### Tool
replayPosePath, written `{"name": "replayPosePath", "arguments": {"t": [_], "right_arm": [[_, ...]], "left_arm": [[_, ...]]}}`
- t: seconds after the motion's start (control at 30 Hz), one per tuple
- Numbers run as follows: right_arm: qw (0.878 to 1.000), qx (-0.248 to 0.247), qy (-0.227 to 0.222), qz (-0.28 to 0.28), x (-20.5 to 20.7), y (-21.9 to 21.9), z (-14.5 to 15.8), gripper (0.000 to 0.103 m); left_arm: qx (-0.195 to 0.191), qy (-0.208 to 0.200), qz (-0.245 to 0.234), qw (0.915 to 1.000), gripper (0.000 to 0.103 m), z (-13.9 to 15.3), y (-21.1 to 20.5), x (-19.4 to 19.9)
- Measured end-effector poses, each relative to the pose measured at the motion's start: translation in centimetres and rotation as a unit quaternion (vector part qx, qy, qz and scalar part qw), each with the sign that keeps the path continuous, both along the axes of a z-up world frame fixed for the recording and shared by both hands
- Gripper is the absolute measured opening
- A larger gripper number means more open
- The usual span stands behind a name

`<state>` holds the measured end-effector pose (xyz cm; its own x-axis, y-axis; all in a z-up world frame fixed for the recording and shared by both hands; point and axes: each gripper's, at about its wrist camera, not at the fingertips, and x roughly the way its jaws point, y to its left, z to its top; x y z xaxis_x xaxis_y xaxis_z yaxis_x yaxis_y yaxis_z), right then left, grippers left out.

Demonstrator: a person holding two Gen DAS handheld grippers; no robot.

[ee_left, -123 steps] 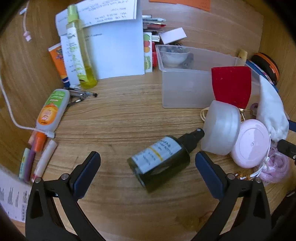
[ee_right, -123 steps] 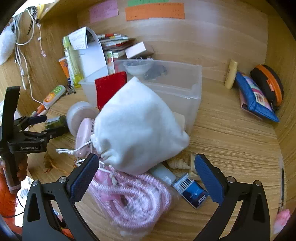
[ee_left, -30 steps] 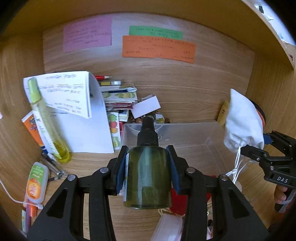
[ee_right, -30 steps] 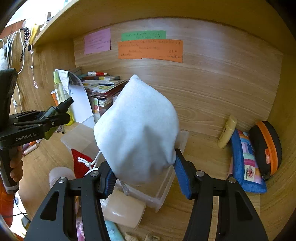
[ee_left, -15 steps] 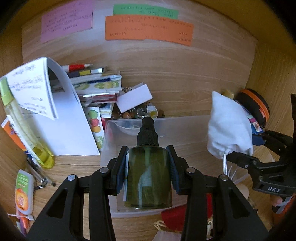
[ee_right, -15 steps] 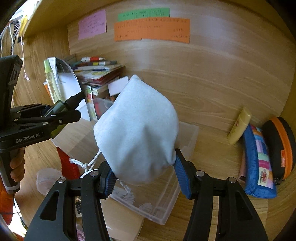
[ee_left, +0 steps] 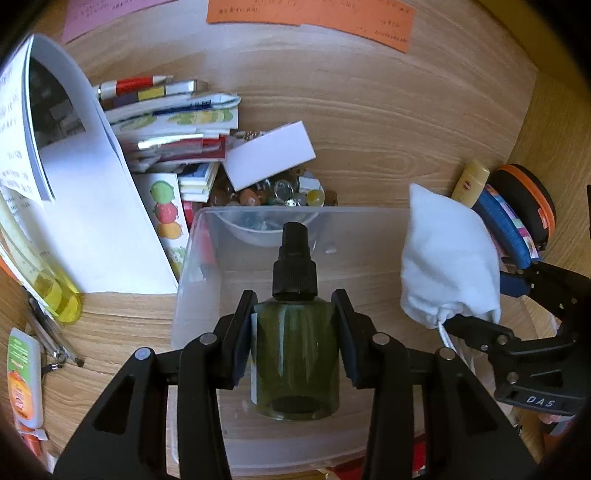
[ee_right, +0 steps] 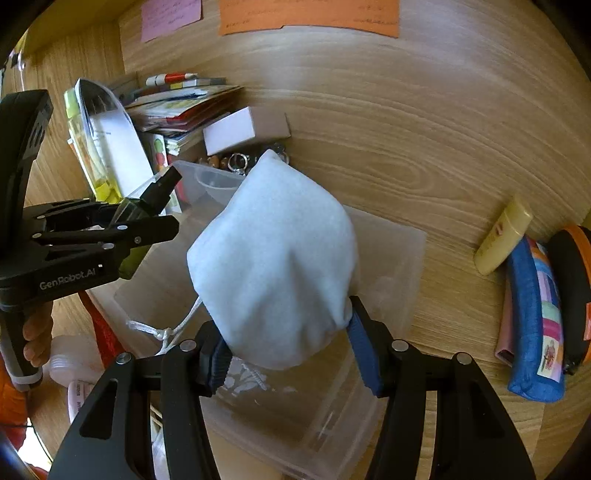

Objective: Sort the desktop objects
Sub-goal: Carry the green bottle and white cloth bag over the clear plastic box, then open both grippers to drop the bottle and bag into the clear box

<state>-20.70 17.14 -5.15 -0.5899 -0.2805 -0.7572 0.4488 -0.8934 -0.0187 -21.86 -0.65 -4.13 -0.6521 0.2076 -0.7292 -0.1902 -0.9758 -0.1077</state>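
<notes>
The spray bottle [ee_left: 295,354] is dark olive green with a black cap, and the drawstring pouch [ee_right: 277,273] is plain white with a white cord. The storage box [ee_left: 199,266] is clear and frosted, on a light wood-grain desk [ee_right: 424,155]. An orange note [ee_left: 310,14] and a pink note [ee_right: 171,14] hang behind, near a blue pencil case [ee_right: 535,325] with coloured patchwork.

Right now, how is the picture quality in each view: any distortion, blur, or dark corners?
Left wrist view: strong fisheye bending, black corners, sharp on the green spray bottle; the orange note at the top is too soft to read. Right wrist view: same curved edges and dark corners; the white pouch is clear and evenly lit, without glare.
</notes>
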Motion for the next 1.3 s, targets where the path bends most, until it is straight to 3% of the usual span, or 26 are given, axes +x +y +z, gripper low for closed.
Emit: {"name": "replayPosePath", "arguments": {"t": [0.3,0.47,0.6,0.67,0.77,0.93,1.3], "right_arm": [[1.000,0.011,-0.011,0.012,-0.6,-1.3,-0.8,0.056],[1.000,0.014,-0.013,0.012,-0.7,-1.5,-0.8,0.058],[1.000,0.015,-0.008,0.015,-0.6,-1.7,-0.6,0.059],[1.000,0.015,-0.001,0.014,-0.3,-1.6,-0.1,0.061],[1.000,0.013,0.012,0.011,0.1,-1.2,0.6,0.074],[0.999,0.006,0.033,0.003,1.1,-0.7,2.0,0.082],[0.996,0.008,0.091,-0.019,5.1,1.1,4.5,0.087]], "left_arm": [[-0.007,-0.005,-0.003,1.0000,0.041,-0.7,-0.2,-0.2],[-0.012,0.003,-0.008,0.9999,0.061,-0.6,-0.3,0.2],[-0.020,0.014,-0.010,0.9997,0.064,-0.4,-0.2,0.6],[-0.018,0.017,-0.013,0.9996,0.071,-0.2,-0.1,0.7],[-0.018,0.026,-0.014,0.9994,0.073,0.2,-0.2,1.1],[-0.023,0.040,-0.012,0.9989,0.080,1.0,0.1,2.0],[0.000,0.085,0.001,0.9964,0.096,4.8,-0.5,5.9]]}}
